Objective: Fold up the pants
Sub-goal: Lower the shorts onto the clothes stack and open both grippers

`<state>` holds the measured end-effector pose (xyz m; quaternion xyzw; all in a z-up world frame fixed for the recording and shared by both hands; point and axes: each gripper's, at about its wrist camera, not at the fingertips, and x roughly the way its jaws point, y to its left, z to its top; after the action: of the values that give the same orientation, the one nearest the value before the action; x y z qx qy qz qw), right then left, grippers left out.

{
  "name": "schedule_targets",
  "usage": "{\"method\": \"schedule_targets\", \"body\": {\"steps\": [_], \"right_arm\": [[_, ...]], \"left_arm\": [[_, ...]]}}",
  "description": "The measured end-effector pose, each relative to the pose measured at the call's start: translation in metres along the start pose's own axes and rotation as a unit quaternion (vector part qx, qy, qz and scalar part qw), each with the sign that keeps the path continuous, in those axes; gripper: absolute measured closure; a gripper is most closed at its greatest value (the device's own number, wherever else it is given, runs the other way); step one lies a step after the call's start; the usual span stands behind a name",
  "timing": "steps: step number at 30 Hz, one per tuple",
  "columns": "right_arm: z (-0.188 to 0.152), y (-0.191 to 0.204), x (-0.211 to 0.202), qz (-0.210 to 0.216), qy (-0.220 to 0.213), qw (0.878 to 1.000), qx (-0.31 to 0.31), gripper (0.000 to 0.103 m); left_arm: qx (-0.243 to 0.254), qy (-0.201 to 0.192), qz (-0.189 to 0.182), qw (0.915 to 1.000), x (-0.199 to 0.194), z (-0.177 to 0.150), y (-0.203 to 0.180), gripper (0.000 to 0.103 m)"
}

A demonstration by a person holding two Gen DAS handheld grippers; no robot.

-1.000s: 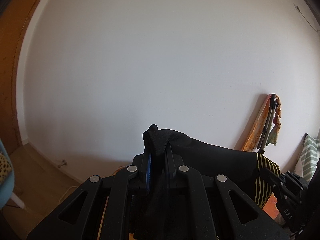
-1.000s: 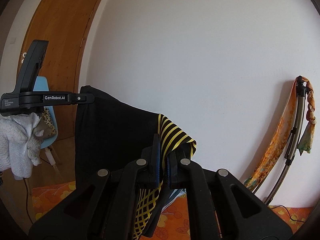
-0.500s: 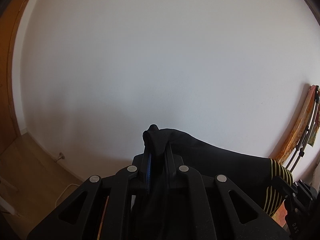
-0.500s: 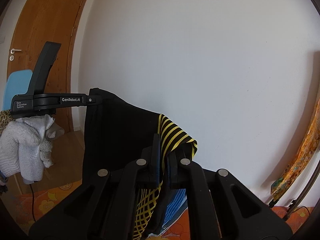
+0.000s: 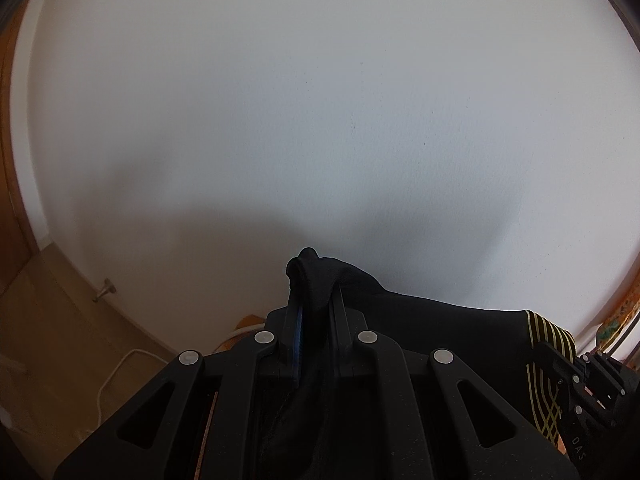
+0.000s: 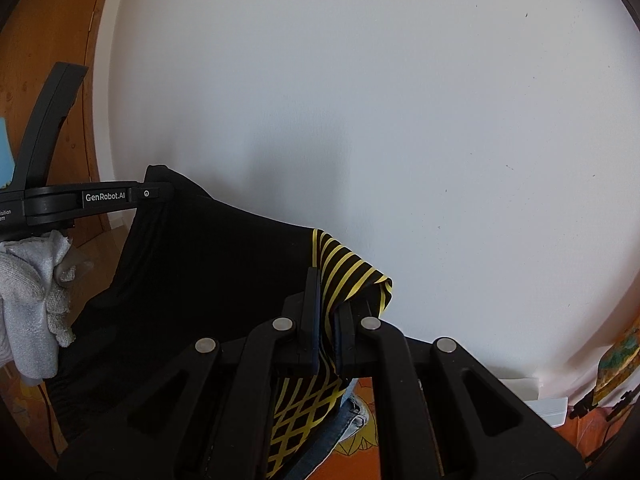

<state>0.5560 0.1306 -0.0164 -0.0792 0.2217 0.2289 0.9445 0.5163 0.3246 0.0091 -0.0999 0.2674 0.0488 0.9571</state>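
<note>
The pants (image 6: 208, 272) are black with yellow stripes at one side (image 6: 344, 268). They hang in the air, stretched between my two grippers in front of a white wall. My left gripper (image 5: 316, 304) is shut on one black corner of the pants (image 5: 440, 320). My right gripper (image 6: 328, 300) is shut on the yellow-striped edge. In the right wrist view the left gripper (image 6: 100, 198), held by a white-gloved hand (image 6: 32, 296), pinches the far top corner. In the left wrist view the right gripper (image 5: 580, 376) shows at the lower right. The lower part of the pants is hidden.
A white wall (image 5: 320, 120) fills both views. A wooden door (image 6: 44, 40) stands at the left. An orange patterned cloth (image 6: 360, 452) lies below, with blue denim (image 6: 352, 412) on it. A white cable (image 5: 116, 372) runs over the wooden floor. A colourful scarf on a stand (image 6: 616, 364) is at the right.
Both grippers have swung left and tilted up with the pants still stretched between them. The scarf and stand have slid to the right edge, and the wall fills more of both views.
</note>
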Motion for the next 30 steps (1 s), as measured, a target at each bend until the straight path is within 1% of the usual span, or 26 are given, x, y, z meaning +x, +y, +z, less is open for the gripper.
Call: {"method": "schedule_targets", "body": {"steps": [4,5,6,7,9,10,11,12,13,14,16,18,20,21,22,25,26,30], "right_arm": [[-0.008,-0.011,0.017,0.015,0.027,0.999,0.020,0.098],[-0.009,-0.013,0.019,0.018,0.033,0.999,0.023,0.098],[-0.010,-0.015,0.020,0.018,0.036,0.999,0.024,0.098],[-0.011,-0.014,0.018,0.017,0.037,0.999,0.025,0.097],[-0.011,-0.013,0.014,0.015,0.040,0.999,0.022,0.094],[-0.009,-0.015,0.015,0.012,0.041,0.999,0.020,0.090],[-0.008,-0.011,0.013,0.011,0.043,0.999,0.021,0.083],[-0.008,-0.012,0.013,0.014,0.046,0.999,0.026,0.078],[-0.009,-0.012,0.011,0.016,0.046,0.998,0.029,0.069],[-0.009,-0.012,0.010,0.013,0.045,0.998,0.029,0.060],[-0.011,-0.010,0.009,0.000,0.044,0.999,0.019,0.059],[-0.012,-0.009,0.006,-0.005,0.044,0.999,0.008,0.059],[-0.012,-0.003,0.003,-0.014,0.041,0.999,-0.009,0.057],[-0.014,0.002,-0.001,-0.022,0.041,0.999,-0.017,0.054],[-0.013,0.005,-0.001,-0.026,0.041,0.999,-0.021,0.045],[-0.019,0.005,-0.008,-0.032,0.055,0.998,-0.023,0.043],[-0.008,0.010,-0.002,-0.038,0.060,0.997,-0.024,0.043],[-0.010,0.000,-0.011,-0.050,0.075,0.996,-0.016,0.043]], "left_arm": [[-0.005,0.016,0.003,0.9999,0.007,-0.005,-0.003,0.094],[-0.006,0.019,0.002,0.9998,0.013,0.000,-0.007,0.094],[-0.004,0.022,0.004,0.9998,0.017,0.004,-0.008,0.092],[-0.005,0.022,0.006,0.9997,0.018,0.008,-0.006,0.089],[-0.003,0.023,0.012,0.9996,0.018,0.011,-0.008,0.086],[-0.005,0.026,0.016,0.9995,0.019,0.013,-0.008,0.079],[-0.011,0.028,0.021,0.9993,0.019,0.015,-0.007,0.073],[-0.017,0.026,0.027,0.9991,0.019,0.016,-0.006,0.065],[-0.023,0.026,0.032,0.9989,0.018,0.017,-0.004,0.061],[-0.028,0.024,0.038,0.9986,0.016,0.019,-0.002,0.061],[-0.036,0.028,0.050,0.9977,0.015,0.020,0.003,0.061],[-0.049,0.029,0.043,0.9975,0.011,0.019,0.006,0.061],[-0.044,0.033,0.044,0.9975,0.009,0.017,0.007,0.061],[-0.041,0.035,0.046,0.9975,0.008,0.016,0.008,0.061],[-0.040,0.035,0.046,0.9975,0.006,0.014,0.009,0.061],[-0.040,0.037,0.041,0.9977,-0.006,0.011,0.006,0.061],[-0.041,0.039,0.040,0.9976,-0.012,0.011,0.003,0.061],[-0.026,0.042,0.035,0.9982,-0.029,0.006,-0.003,0.061]]}}
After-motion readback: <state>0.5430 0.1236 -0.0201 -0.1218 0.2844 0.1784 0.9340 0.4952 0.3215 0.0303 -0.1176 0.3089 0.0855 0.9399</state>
